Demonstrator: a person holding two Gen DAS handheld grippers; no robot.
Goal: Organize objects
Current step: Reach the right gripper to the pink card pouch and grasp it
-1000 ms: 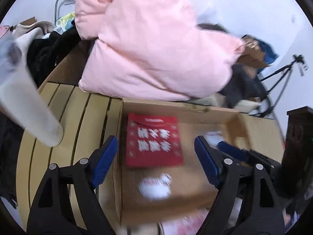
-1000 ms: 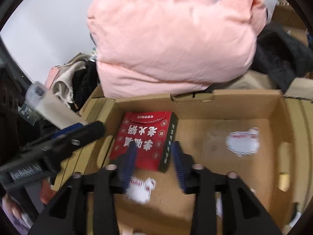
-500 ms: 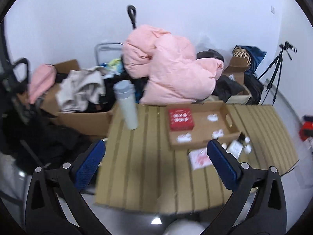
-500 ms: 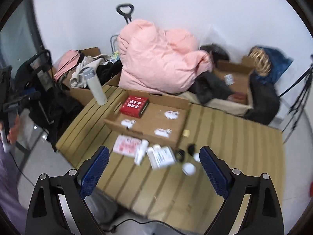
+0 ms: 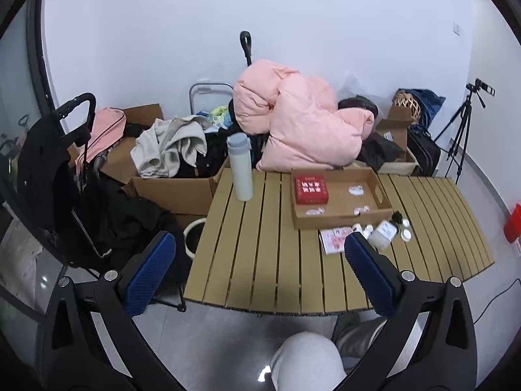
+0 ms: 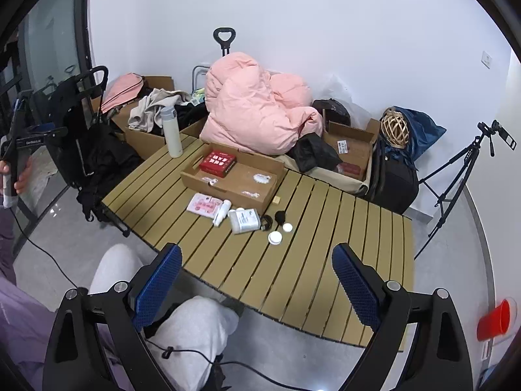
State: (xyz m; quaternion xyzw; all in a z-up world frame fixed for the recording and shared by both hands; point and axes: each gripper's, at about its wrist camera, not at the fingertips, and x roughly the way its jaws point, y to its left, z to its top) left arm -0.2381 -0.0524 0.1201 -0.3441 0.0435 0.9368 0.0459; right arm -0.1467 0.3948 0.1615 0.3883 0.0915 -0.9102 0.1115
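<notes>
Both grippers, left gripper [image 5: 257,272] and right gripper [image 6: 257,280], have been pulled back from the shallow cardboard tray [image 6: 192,176], jaws just opened wide, empty. Small white bottles [image 6: 244,220] are left near the slatted tabletop's [image 6: 325,260] front edge; one should be approached squarely.

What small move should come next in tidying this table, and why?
Probably lower the right hand-held gripper, open and empty, toward the white bottle lying loose on the slatted table, just outside the cardboard tray that already holds the red box.
</notes>
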